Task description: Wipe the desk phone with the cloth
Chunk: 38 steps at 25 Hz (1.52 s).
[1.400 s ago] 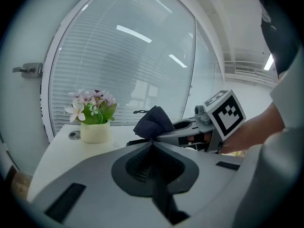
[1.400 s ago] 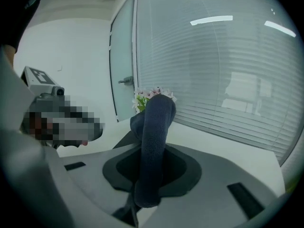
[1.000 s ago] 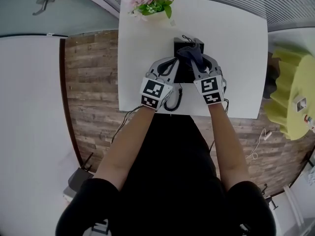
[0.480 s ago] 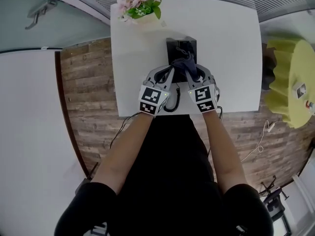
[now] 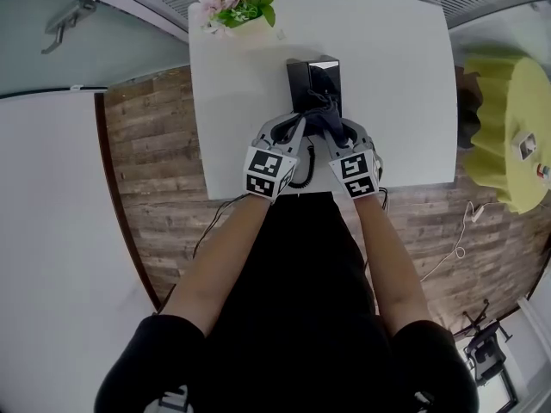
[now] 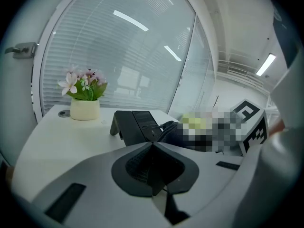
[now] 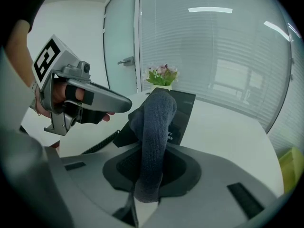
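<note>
1. The black desk phone stands on the white table in the upper centre of the head view. In the right gripper view its sloped face is turned toward the person.
2. The right gripper has its jaws clamped on a dark grey cloth. The cloth rises from between the jaws as a thick roll, and its far end lies against the near part of the phone.
3. The left gripper has its jaws pressed together with nothing between them. In the head view it sits just left of the cloth, beside the phone's near left corner.
4. A coiled black cord lies on the table between the two grippers, close to the near edge.
5. A pale pot of pink flowers stands at the table's upper left corner, well apart from the phone.
6. A yellow-green round piece of furniture fills the right edge of the head view, standing on a wood-plank floor.
</note>
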Each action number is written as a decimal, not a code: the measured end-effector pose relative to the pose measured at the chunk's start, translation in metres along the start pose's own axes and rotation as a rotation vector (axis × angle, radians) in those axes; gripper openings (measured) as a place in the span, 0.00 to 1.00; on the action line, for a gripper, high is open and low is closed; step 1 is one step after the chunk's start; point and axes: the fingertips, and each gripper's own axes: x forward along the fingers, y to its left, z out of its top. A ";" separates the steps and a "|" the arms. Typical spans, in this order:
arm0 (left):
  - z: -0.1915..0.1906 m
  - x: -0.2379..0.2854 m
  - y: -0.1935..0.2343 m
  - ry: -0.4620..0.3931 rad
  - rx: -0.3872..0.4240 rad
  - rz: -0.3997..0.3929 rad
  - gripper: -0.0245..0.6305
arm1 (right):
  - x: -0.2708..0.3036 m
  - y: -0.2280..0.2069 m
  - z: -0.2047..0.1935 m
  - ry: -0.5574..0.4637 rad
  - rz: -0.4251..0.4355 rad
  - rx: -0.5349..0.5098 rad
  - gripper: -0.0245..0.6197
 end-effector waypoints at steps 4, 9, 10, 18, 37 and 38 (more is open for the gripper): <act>-0.006 -0.003 -0.005 0.008 -0.010 -0.008 0.05 | -0.003 0.005 -0.010 0.022 0.009 0.018 0.18; -0.006 -0.007 -0.008 0.003 -0.025 -0.007 0.05 | -0.007 0.010 -0.019 0.046 0.020 0.059 0.18; -0.003 -0.008 -0.007 -0.002 -0.026 -0.005 0.05 | -0.009 0.010 -0.019 0.051 0.025 0.065 0.18; 0.029 -0.020 0.011 -0.057 -0.020 0.026 0.05 | -0.032 -0.003 0.018 -0.033 -0.002 0.090 0.18; 0.080 -0.014 0.061 -0.100 0.007 0.072 0.05 | 0.017 -0.023 0.134 -0.175 0.005 0.061 0.18; 0.079 -0.014 0.064 -0.097 0.008 0.074 0.05 | 0.023 -0.023 0.138 -0.176 0.008 0.060 0.18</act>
